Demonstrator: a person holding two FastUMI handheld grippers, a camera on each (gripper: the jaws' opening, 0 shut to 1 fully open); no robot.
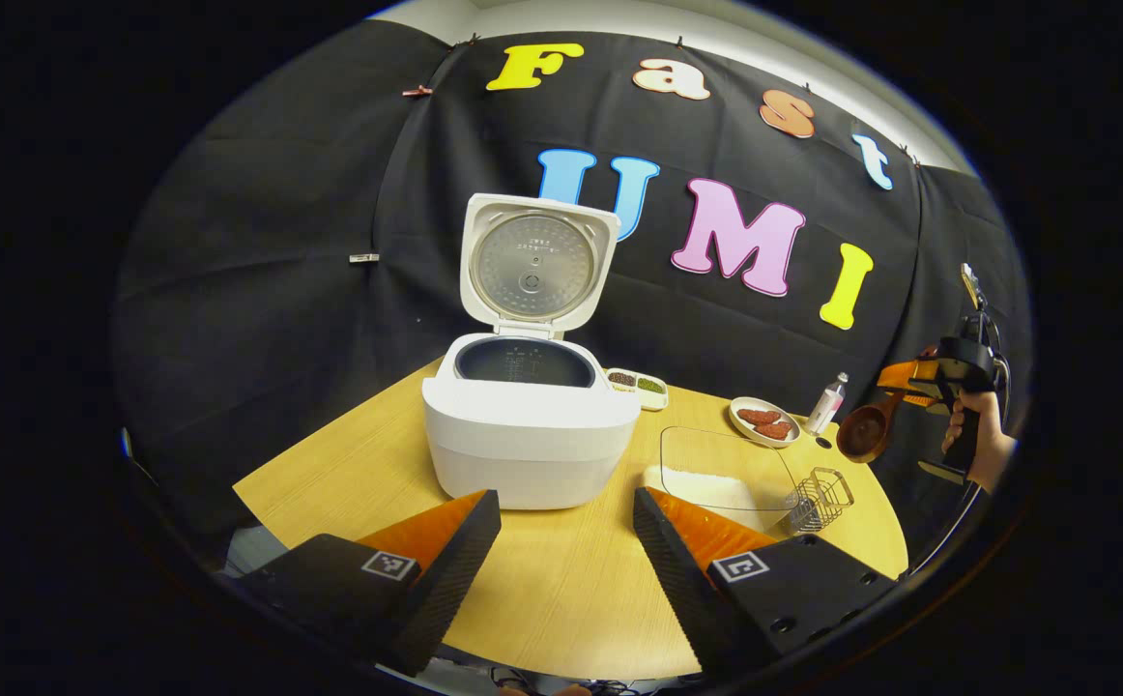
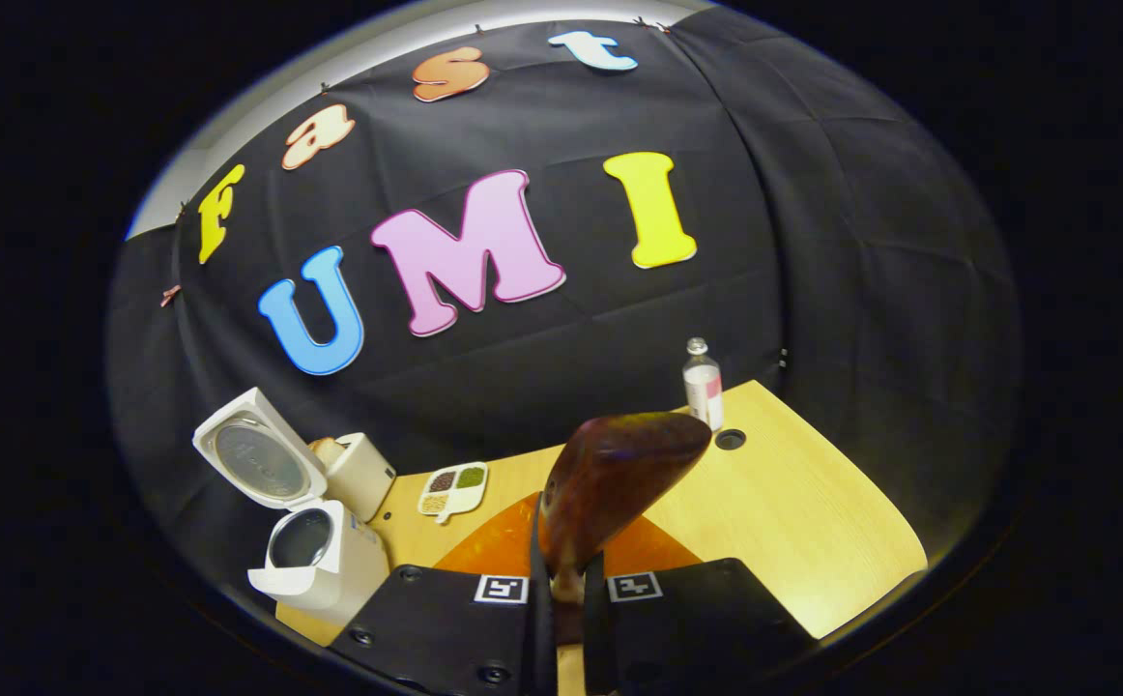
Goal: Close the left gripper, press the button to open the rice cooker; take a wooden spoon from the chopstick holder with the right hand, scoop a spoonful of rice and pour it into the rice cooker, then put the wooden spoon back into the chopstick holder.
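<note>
the rice cooker (image 1: 530, 425) stands lid-up at the middle of the surface (image 1: 571, 580). left tongs (image 1: 566, 541) gape wide, holding nothing. right tongs (image 2: 561, 590) pinch the wooden spoon (image 2: 619, 474) handle, raised at three o'clock above the wire holder (image 1: 818, 498).

The right tongs (image 2: 566, 590) clamp the wooden spoon (image 2: 610, 483) by its neck. The open rice cooker (image 2: 315, 561) stands far left on the desk (image 2: 813, 522).
</note>
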